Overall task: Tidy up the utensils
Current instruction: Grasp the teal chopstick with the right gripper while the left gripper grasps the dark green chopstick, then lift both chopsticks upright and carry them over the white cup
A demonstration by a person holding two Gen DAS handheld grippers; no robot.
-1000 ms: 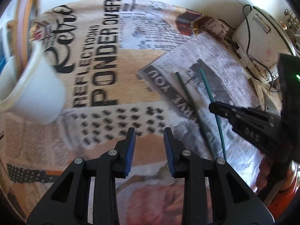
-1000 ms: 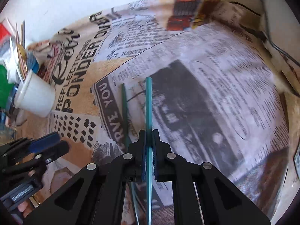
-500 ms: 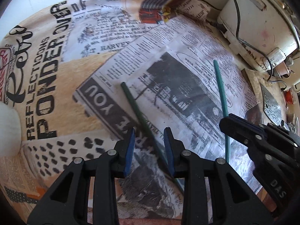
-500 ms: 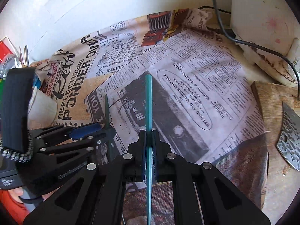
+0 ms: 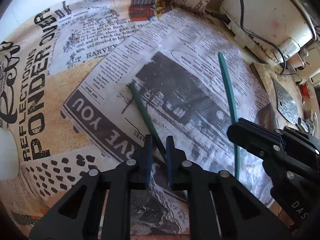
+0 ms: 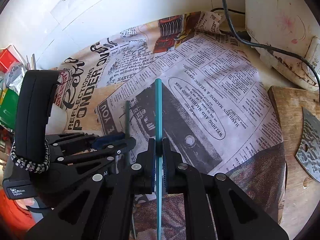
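Most of both views is the worktop (image 5: 60, 92), spread with a newsprint-pattern cloth that runs back to a white wall. At the far right corner a white appliance (image 5: 270, 20) with a dark cable closes that side off. In front of it lies a wooden board (image 6: 290, 120) that carries a patterned metal blade (image 6: 310, 144); the cloth's right edge ends just beside the board. A white cup (image 6: 58, 120) stands near the cloth's left edge. The middle of the cloth is bare and open.

The right gripper (image 6: 159, 146) is clamped tight on a teal stick (image 6: 159, 110), which juts forward above the cloth. The left gripper (image 5: 158, 150) points steeply down just beside it. Its jaws have just been closing and now stand narrow around a dark green stick (image 5: 140, 104) that lies flat on the cloth. That stick sits against the right-hand pad, with a gap showing on the other side, so no firm grip is visible. The two sticks are apart, with bare cloth between them.
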